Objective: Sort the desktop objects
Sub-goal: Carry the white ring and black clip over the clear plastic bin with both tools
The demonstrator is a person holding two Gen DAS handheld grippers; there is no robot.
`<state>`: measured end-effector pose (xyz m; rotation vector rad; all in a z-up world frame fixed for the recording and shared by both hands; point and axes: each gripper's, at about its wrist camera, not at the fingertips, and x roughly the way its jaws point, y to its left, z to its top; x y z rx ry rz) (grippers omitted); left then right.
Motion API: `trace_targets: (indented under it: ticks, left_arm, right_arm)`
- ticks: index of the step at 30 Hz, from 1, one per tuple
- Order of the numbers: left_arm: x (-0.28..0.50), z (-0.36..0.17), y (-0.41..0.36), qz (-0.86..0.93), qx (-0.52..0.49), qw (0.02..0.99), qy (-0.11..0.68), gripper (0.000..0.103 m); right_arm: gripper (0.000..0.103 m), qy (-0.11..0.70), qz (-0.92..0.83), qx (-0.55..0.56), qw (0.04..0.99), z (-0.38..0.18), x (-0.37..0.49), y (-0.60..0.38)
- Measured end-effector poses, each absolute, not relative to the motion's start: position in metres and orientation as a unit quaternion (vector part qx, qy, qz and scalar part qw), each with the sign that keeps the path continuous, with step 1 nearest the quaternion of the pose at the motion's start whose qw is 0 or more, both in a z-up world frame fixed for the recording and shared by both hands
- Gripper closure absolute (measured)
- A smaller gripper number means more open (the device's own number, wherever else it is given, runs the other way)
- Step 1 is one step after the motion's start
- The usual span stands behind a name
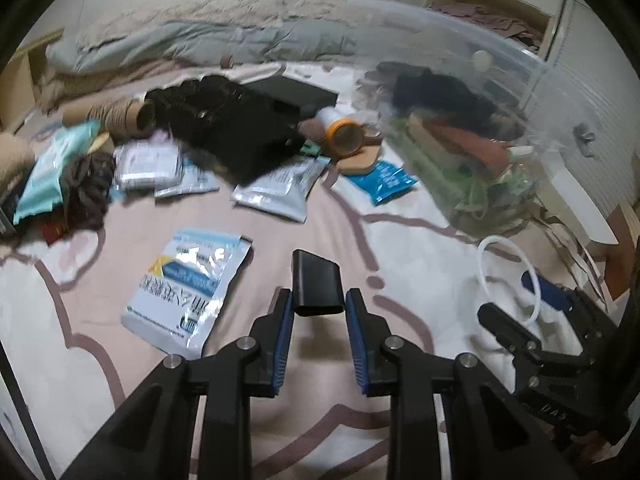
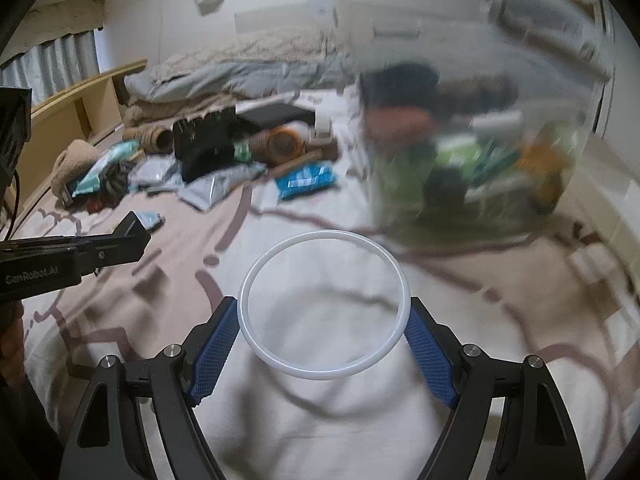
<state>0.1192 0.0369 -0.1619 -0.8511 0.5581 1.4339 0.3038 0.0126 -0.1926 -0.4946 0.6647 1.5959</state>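
Between the blue pads of my left gripper [image 1: 319,294] sits a small black rectangular case [image 1: 316,276]; the gripper is shut on it and holds it above the pink and white blanket [image 1: 400,240]. A thin white ring [image 2: 320,374] spans the wide-set fingers of my right gripper [image 2: 323,302], whose pads press on both its sides. In the left wrist view the right gripper [image 1: 528,304] shows low on the right with the ring [image 1: 486,248]. The right wrist view has the left gripper [image 2: 120,240] at the left edge. A clear plastic bin [image 1: 520,92], part filled with mixed items, stands to the right [image 2: 480,128].
A white and blue pouch [image 1: 188,292] lies just left of the left gripper. Farther back lies a pile: a black bag [image 1: 240,132], an orange-lidded jar [image 1: 344,136], a blue packet [image 1: 384,180], silver pouches [image 1: 280,192]. Grey and beige bedding [image 1: 180,40] is beyond.
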Motion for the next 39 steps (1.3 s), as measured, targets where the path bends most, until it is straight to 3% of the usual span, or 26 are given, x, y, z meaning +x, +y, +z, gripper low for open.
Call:
trace_targets:
  ticks: [26,39]
  left_arm:
    - [0.17,-0.041,0.053,0.636,-0.263,0.699,0.196,0.077]
    - [0.201,0.012,0.109,0.621,-0.229,0.728,0.179,0.077]
  right_arm:
    - [0.021,0.227,0.707,-0.129,0.658,-0.078,0.378,-0.015]
    - [0.021,0.209,0.708,-0.117,0.665,-0.044,0.43,0.015]
